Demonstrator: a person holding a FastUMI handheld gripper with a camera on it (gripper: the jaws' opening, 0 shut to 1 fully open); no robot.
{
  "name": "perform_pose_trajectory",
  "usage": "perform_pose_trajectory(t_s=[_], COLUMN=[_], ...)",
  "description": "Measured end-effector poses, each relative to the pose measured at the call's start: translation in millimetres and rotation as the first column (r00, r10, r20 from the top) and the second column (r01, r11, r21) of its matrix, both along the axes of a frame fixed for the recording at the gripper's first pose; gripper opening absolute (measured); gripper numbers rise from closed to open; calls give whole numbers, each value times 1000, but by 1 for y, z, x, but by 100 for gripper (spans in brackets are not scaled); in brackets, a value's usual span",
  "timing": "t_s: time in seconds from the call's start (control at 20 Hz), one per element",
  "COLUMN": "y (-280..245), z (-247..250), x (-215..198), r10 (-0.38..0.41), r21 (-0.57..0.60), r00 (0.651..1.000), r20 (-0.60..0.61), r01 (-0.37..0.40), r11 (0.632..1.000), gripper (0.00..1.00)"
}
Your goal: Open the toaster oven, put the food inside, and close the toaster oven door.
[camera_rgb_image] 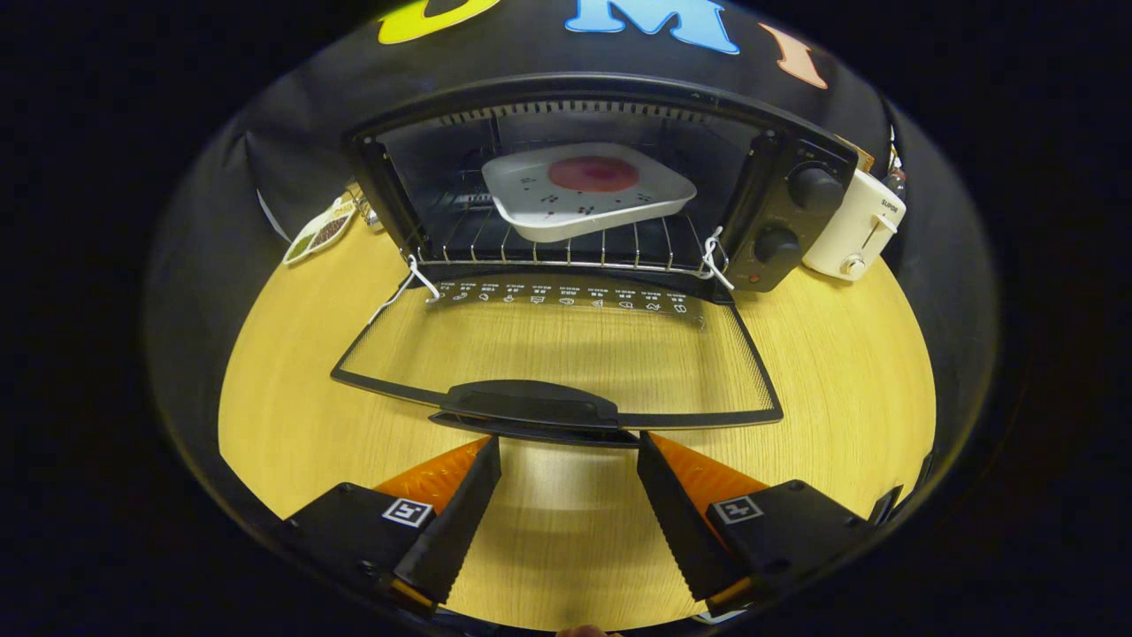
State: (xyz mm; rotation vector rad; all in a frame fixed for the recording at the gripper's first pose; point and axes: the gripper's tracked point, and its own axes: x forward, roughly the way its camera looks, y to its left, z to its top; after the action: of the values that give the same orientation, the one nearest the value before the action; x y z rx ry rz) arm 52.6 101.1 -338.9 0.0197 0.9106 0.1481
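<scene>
So here's my gripper (568, 442), fingers spread wide with nothing between them but bare wood grain, not holding a thing. The fingertips sit just short of the door's handle, one tip on each side of it, and I can't tell if either one is actually touching it.

The black toaster oven (601, 190) stands on the round light wooden table (840, 372) beyond my fingers, and its glass door (557, 349) is folded all the way down, lying flat toward me so you can see the tabletop through the pane. The dark curved handle (531, 407) on the door's near edge is right ahead of my tips. White cords (712, 257) are tied at both hinge corners.

Inside the oven, on the wire rack (566, 248), sits a white squarish tray with rounded corners (588, 190), tilted a bit, and in the middle of it lies a round reddish slice of food (594, 174). So the food is already in there with the door still open.

Two black knobs (796, 212) are stacked on the oven's right panel. Just beside that side stands a cream-coloured toaster (853, 230). Off to the oven's left there's a little divided dish (320, 232) with what looks like dark and greenish bits in its sections, too small to say more.
</scene>
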Motion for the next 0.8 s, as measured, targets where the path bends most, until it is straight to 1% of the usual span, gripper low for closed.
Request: perform_pose_trajectory(t_s=[0.2,0.35,0.5,0.6,0.65,0.8], y=[-2,-6,-12,-22,-30,-63], z=[40,76,117,141,152,186], x=[3,20,35,30,35,38], r10=[44,40,44,47,48,25], r21=[7,26,44,39,32,20], r00=[996,984,967,948,937,896], r20=[77,176,250,314,345,443], r01=[-45,-46,-57,-63,-63,-37], r11=[999,999,997,997,998,999], gripper=[99,99,99,99,99,99])
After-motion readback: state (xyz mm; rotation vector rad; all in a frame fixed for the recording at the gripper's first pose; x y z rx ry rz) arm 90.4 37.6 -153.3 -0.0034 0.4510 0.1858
